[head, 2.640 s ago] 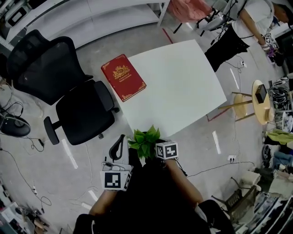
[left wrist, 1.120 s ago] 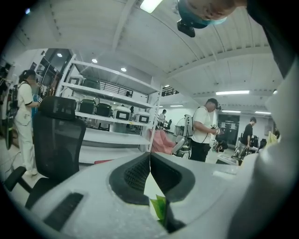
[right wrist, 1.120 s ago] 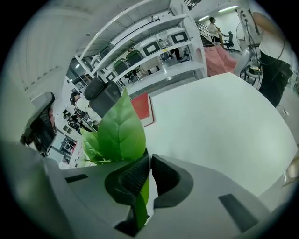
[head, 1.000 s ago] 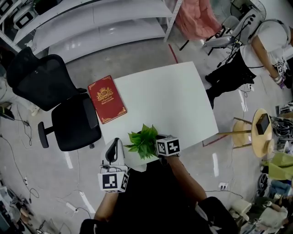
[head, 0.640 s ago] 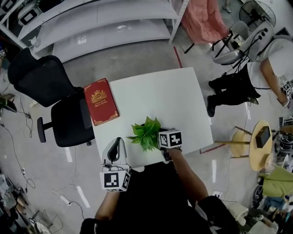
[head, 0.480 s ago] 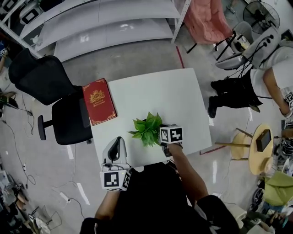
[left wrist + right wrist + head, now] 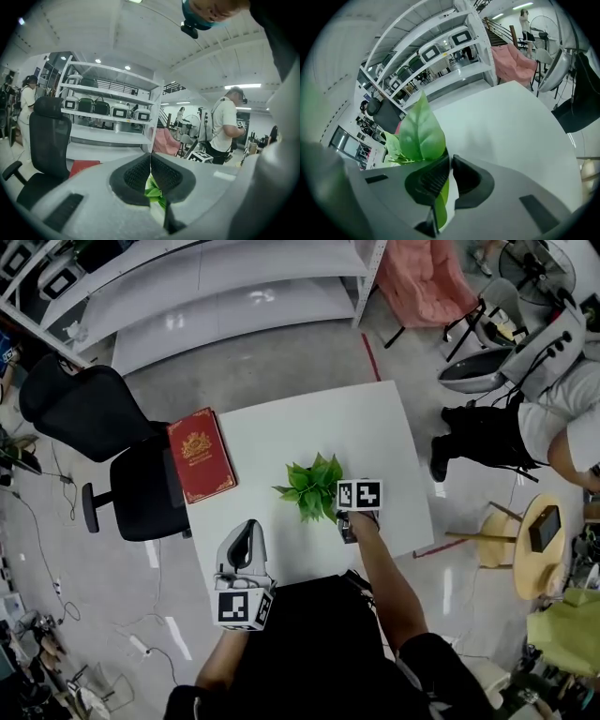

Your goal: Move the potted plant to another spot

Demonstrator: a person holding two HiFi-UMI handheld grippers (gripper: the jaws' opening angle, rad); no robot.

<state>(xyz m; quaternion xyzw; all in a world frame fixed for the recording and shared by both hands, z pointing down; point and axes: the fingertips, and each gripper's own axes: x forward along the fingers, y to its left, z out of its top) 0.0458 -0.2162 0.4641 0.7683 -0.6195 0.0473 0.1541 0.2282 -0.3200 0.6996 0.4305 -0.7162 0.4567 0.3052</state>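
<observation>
The potted plant [image 7: 313, 486] has bright green leaves that hide its pot in the head view. It is over the middle of the white table [image 7: 375, 427]. My right gripper [image 7: 341, 514] is at the plant's right side and is shut on the potted plant. In the right gripper view its jaws [image 7: 450, 164] are pinched together, with leaves [image 7: 420, 134] rising just past them. My left gripper [image 7: 246, 531] stays at the table's front edge, left of the plant. It is shut and holds nothing, and in the left gripper view a sliver of the plant [image 7: 154, 193] shows below its tips [image 7: 151, 161].
A red book [image 7: 200, 468] lies on the table's left edge. A black office chair [image 7: 112, 446] stands to the left, with white shelves [image 7: 216, 296] beyond. To the right are a person [image 7: 553, 418], a round wooden stool [image 7: 539, 540] and a chair draped in pink cloth [image 7: 422, 277].
My right gripper has carried the plant from the table's front edge to its middle. The left gripper has stayed shut near the front edge.
</observation>
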